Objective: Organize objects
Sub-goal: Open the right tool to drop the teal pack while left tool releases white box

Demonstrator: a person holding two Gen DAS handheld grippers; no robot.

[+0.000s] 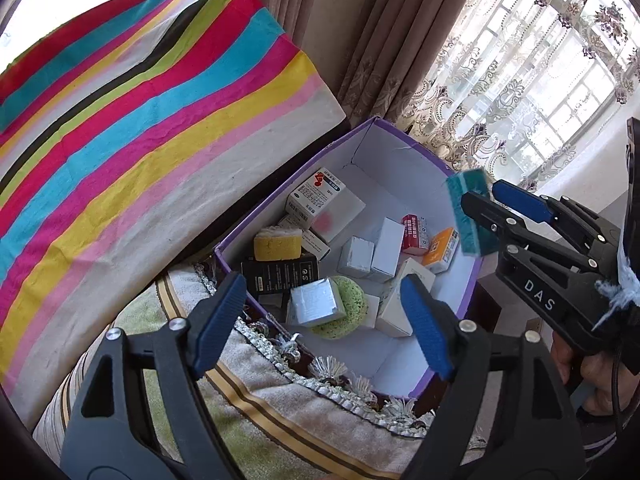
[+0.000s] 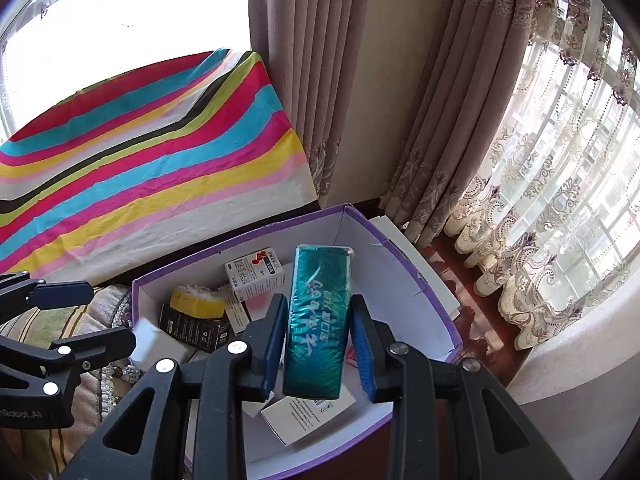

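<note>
1. The right gripper (image 2: 317, 342) is seen closed on a teal box (image 2: 318, 320), held upright above the purple-rimmed carton (image 2: 404, 276).
2. The left gripper (image 1: 326, 320) is held wide apart with nothing between its fingers, over the carton's near edge.
3. Small boxes and a yellow sponge (image 1: 277, 243) are noted inside the carton.

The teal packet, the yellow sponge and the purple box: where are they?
Teal packet (image 2: 318, 320): right wrist view, middle of its printed face.
Yellow sponge (image 1: 278, 246): left wrist view, its yellow side.
Purple box (image 1: 460, 300): left wrist view, inside of its right wall.
</note>
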